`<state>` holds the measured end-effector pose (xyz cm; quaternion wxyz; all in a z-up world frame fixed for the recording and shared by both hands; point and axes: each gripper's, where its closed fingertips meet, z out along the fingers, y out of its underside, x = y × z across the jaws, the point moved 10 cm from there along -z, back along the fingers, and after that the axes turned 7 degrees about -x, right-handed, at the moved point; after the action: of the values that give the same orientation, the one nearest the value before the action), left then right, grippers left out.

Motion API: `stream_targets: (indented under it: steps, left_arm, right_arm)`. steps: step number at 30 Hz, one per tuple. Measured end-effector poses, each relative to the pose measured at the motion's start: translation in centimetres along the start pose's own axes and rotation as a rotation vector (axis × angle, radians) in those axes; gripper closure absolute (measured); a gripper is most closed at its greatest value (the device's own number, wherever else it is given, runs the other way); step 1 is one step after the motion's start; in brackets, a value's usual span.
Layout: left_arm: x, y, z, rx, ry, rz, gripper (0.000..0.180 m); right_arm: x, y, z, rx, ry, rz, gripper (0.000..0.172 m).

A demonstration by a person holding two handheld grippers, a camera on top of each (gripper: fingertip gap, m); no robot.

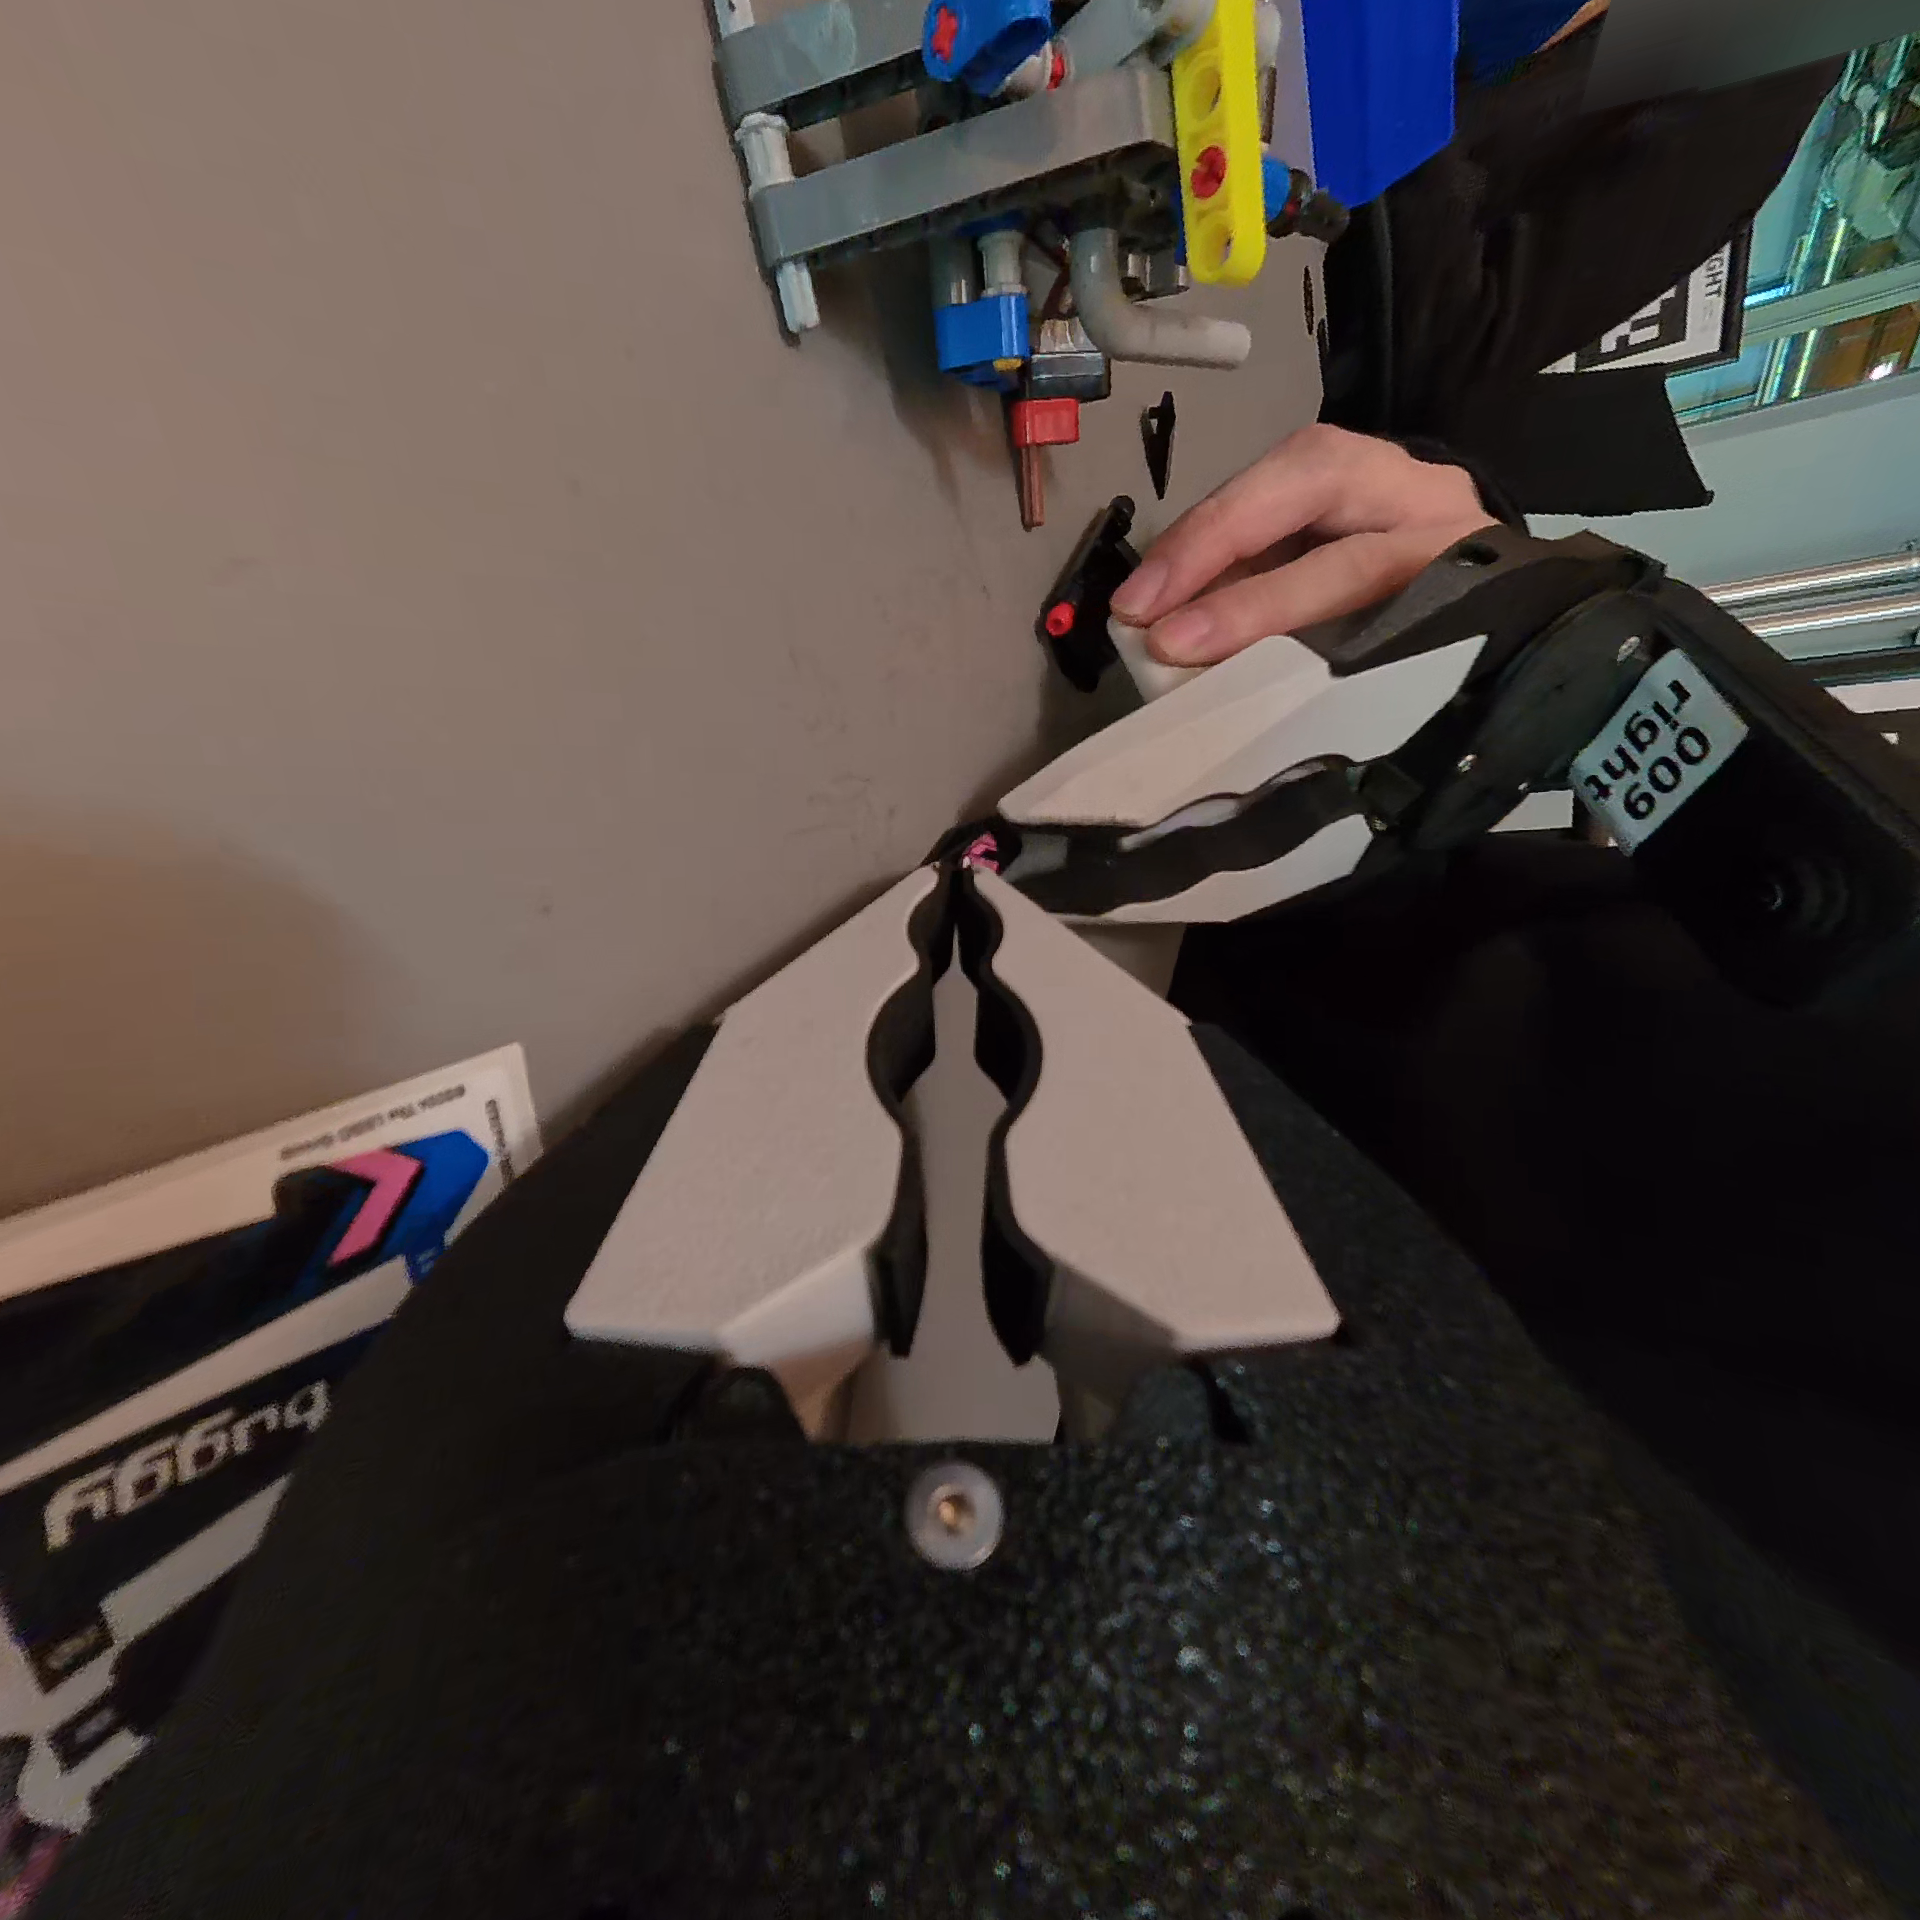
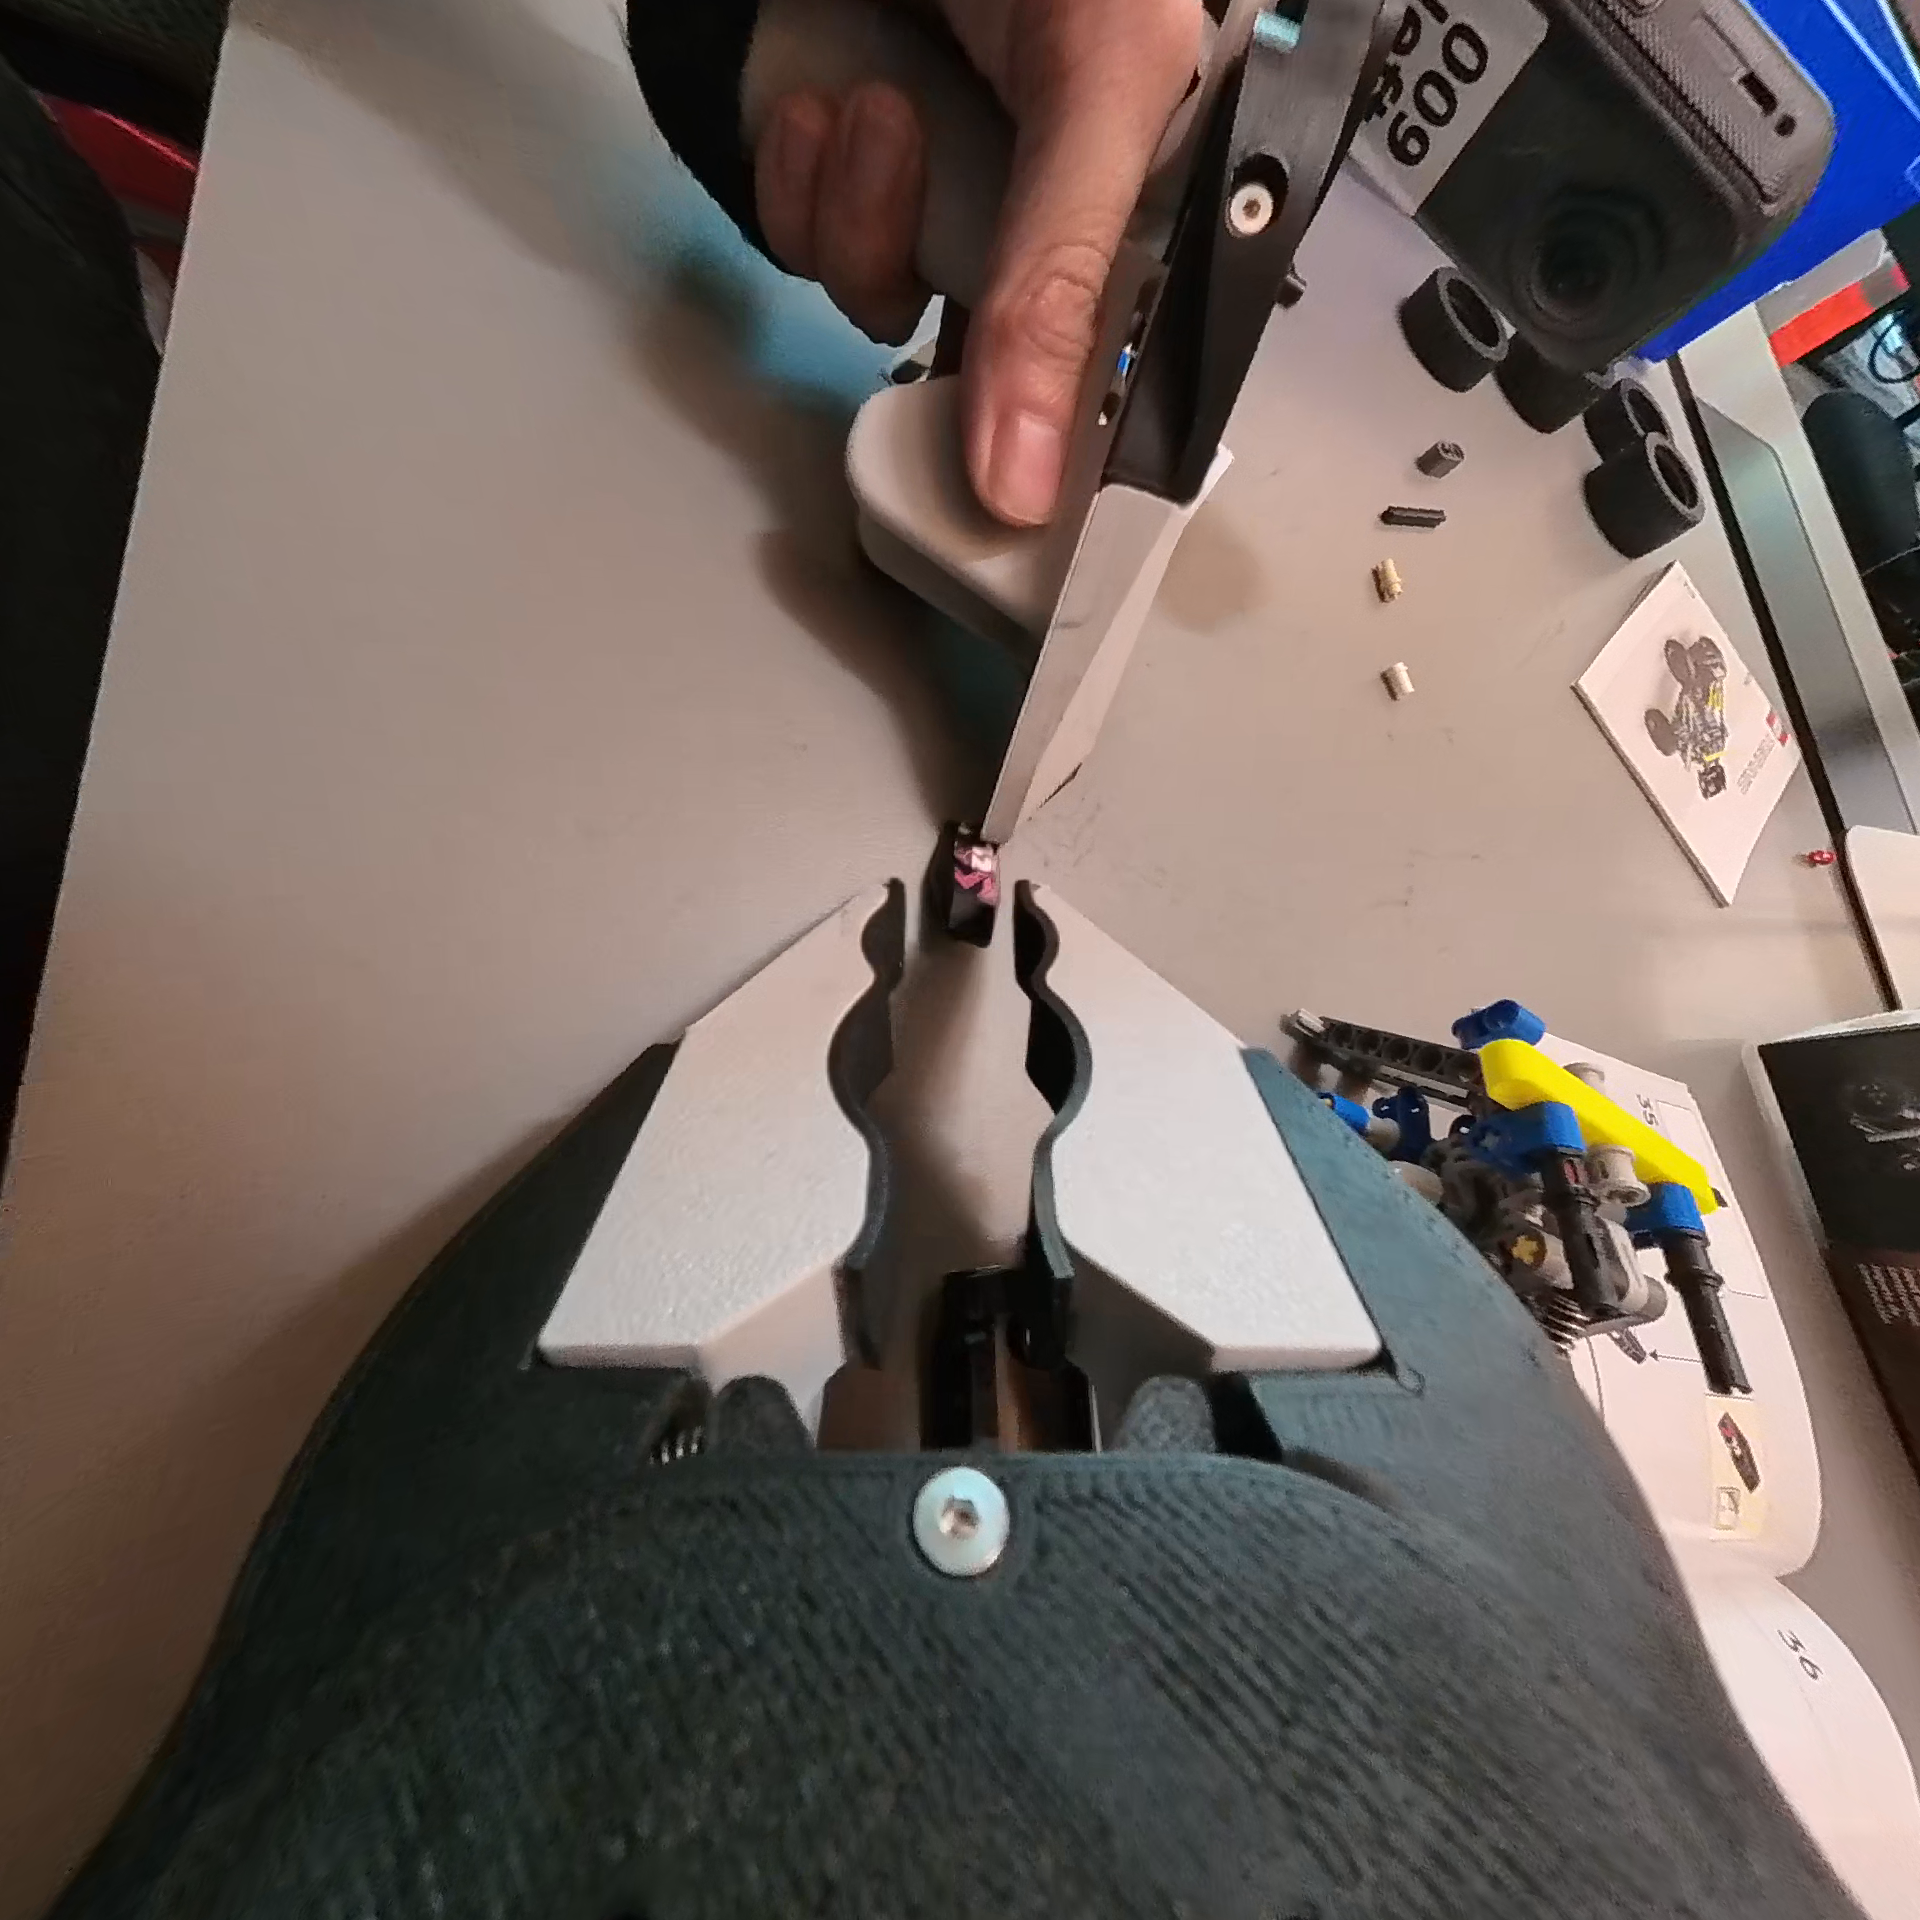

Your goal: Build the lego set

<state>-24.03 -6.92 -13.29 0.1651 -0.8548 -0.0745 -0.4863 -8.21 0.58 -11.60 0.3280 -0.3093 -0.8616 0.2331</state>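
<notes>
My left gripper (image 1: 956, 883) is shut, and its fingertips pinch the end of a small black piece with a pink sticker (image 1: 982, 854). In the right wrist view its fingers (image 2: 1081, 665) come down from above onto the top of that piece (image 2: 971, 883). My right gripper (image 2: 958, 896) is open. The piece stands between its two fingertips with a gap on each side, so neither pad presses on it. In the left wrist view the right gripper (image 1: 1013, 844) comes in from the right and meets the left fingertips at the piece, above the grey table (image 1: 416, 520).
A partly built model of grey, blue and yellow parts (image 2: 1538, 1174) lies on an open booklet (image 2: 1714, 1455). Black tyres (image 2: 1642, 499), small pins (image 2: 1397, 681) and a leaflet (image 2: 1662, 727) lie at the far right. A black part with a red pin (image 1: 1086, 613) and another booklet (image 1: 208, 1351) lie nearby. Less than 4 cm separates the two grippers' tips.
</notes>
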Motion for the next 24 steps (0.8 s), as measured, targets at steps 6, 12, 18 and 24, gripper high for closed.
stream_targets:
  steps: [6, 12, 18, 24]
  left_arm:
    - [0.11, -0.08, 0.10, 0.003, -0.007, 0.008, 0.180]
    - [0.20, -0.05, 0.11, 0.006, -0.016, 0.016, 0.180]
    - [0.26, -0.01, 0.11, 0.009, -0.020, 0.021, 0.180]
    - [0.46, 0.00, 0.15, 0.013, -0.040, 0.043, 0.180]
  right_arm:
    - [0.16, -0.30, -0.43, 0.013, -0.006, -0.003, 0.156]
    - [-0.03, -0.35, 0.04, 0.003, -0.029, -0.018, 0.162]
    - [-0.04, -0.40, 0.25, -0.037, -0.003, -0.057, 0.162]
    - [-0.16, -0.53, 0.24, -0.065, 0.012, -0.073, 0.163]
